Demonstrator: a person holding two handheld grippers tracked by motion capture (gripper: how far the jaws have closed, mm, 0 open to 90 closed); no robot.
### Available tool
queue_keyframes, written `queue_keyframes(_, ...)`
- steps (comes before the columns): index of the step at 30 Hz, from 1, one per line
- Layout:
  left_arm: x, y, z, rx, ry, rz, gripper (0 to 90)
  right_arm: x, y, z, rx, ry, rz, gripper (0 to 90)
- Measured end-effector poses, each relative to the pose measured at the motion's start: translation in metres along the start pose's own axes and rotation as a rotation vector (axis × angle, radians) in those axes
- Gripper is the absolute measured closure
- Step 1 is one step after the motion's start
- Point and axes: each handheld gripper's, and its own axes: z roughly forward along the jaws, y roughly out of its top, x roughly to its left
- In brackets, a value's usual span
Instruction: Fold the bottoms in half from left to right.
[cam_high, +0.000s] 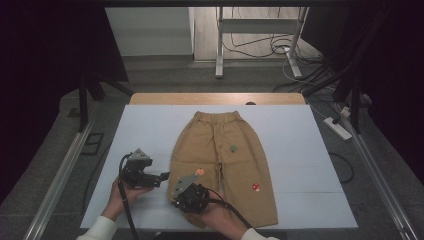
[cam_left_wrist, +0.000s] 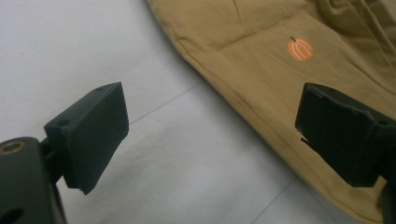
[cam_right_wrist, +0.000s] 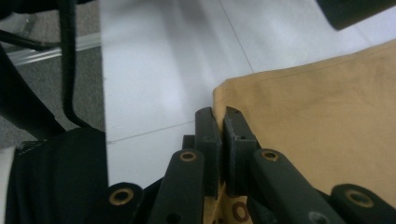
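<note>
High view, table: a white sheet (cam_high: 300, 150) covers the tabletop, with a strip of bare wood showing at its far edge.
Trousers: tan trousers (cam_high: 220, 150) lie flat in the middle of the sheet, waistband at the far end, legs running toward the near edge.
Trousers, detail: three small embroidered patches sit on the fabric, a green one (cam_high: 233, 148) mid-leg, an orange pumpkin (cam_high: 200, 171) on the left leg and a red one (cam_high: 256, 187) on the right leg.
Left hand: it rests on the sheet to the left of the trousers, near the lower left leg, a white sleeve showing at the wrist.
Left gripper: the left gripper (cam_high: 161, 177) points right toward the left leg's outer edge; in the left gripper view (cam_left_wrist: 212, 135) its jaws stand wide apart, released, with bare sheet between them and the trouser edge under the right-hand jaw, nothing grasped.
Right hand: it comes in at the near edge, over the hem of the left leg.
Right gripper: the right gripper (cam_high: 176, 192) sits at the near left corner of that leg; in the right gripper view (cam_right_wrist: 222, 135) its jaws are clenched on the corner of the trouser hem, tan cloth pinched between the pads.
Pumpkin, left gripper view: the orange pumpkin (cam_left_wrist: 300, 49) lies on the cloth beyond the jaws, toward the right.
</note>
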Motion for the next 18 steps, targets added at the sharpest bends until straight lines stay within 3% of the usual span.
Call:
queue_keyframes(8,0.001,0.011,0.007,-0.003,0.008,0.001,10.3,0.001,0.002,-0.008,-0.029,0.007,0.007,85.5)
queue_keyframes(18,0.001,0.033,0.023,0.004,-0.019,0.008,10.7,0.0,0.002,-0.008,-0.011,0.005,-0.004,85.4)
